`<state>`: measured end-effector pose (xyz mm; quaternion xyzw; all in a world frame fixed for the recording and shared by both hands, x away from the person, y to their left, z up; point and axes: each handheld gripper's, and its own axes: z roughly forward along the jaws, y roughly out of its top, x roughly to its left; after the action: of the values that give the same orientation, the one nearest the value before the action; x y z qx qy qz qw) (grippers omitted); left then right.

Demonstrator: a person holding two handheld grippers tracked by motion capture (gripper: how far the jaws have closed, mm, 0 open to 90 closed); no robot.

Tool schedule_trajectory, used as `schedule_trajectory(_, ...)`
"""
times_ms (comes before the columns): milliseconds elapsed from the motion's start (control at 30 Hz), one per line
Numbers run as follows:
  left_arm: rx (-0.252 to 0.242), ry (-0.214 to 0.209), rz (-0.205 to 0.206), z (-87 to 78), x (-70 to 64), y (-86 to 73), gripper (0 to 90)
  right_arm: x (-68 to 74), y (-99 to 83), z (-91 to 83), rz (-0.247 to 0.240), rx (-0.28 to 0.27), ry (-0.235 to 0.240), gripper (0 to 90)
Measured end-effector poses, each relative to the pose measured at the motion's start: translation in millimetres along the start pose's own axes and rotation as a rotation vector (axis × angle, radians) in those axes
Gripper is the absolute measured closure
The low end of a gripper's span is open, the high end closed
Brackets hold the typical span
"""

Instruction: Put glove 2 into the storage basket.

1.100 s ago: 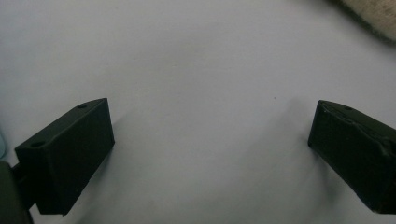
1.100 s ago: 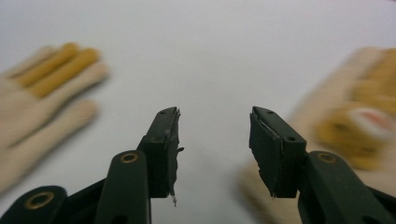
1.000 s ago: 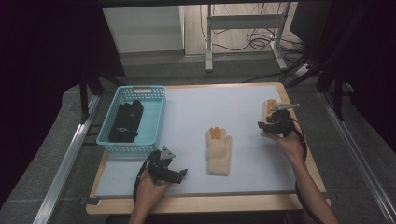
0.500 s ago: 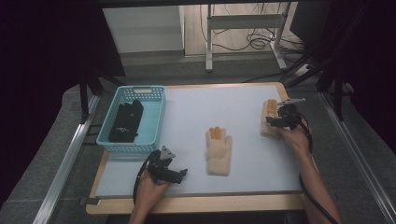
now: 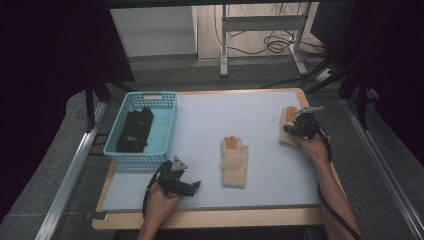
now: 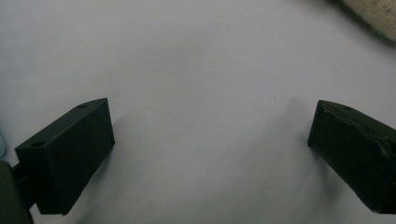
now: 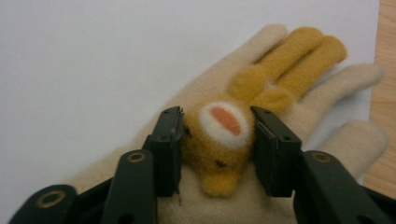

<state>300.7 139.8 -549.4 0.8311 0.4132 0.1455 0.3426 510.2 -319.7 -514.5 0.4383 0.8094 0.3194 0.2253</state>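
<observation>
The cream glove with the animal face is lying flat at about 3 o'clock on the white worktop, close to its right edge. In the high view its long axis is seen running roughly 6 to 12 o'clock, fingers aimed at the far side. In the right gripper view the fingers are pointing toward 1 o'clock, with the yellow ears lying along them.

The right claw is being closed around the raised yellow face on the back of the glove, a jaw pressed against each side of it. The right hand is being held over the cuff end, the forearm coming in from 5 o'clock.

The left claw is being held wide open over bare worktop, with nothing between its jaws. The left hand is resting at about 7 o'clock, near the front edge.

A second cream glove is lying at the centre, fingers toward 12 o'clock. A black glove is lying inside the blue basket at 9 o'clock.
</observation>
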Motion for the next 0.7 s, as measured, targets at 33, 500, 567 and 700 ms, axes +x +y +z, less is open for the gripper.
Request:
schedule_trajectory(33,-0.002,-0.001,0.000,0.1,0.0,-0.1,0.7,0.8,0.5,-1.0,0.000,0.005,-0.003,58.4)
schedule_trajectory(500,0.001,0.000,0.000,-0.1,-0.1,0.0,0.7,44.5,12.6,-48.5,0.001,-0.058,0.103,58.8)
schedule_trajectory(567,0.000,0.000,-0.001,0.0,-0.2,0.0,0.7,55.1,13.6,-55.0,-0.022,-0.065,0.120,58.8)
schedule_trajectory(700,0.001,0.000,-0.001,-0.2,-0.2,0.0,0.7,77.6,16.0,-69.3,-0.035,-0.082,0.166,58.7)
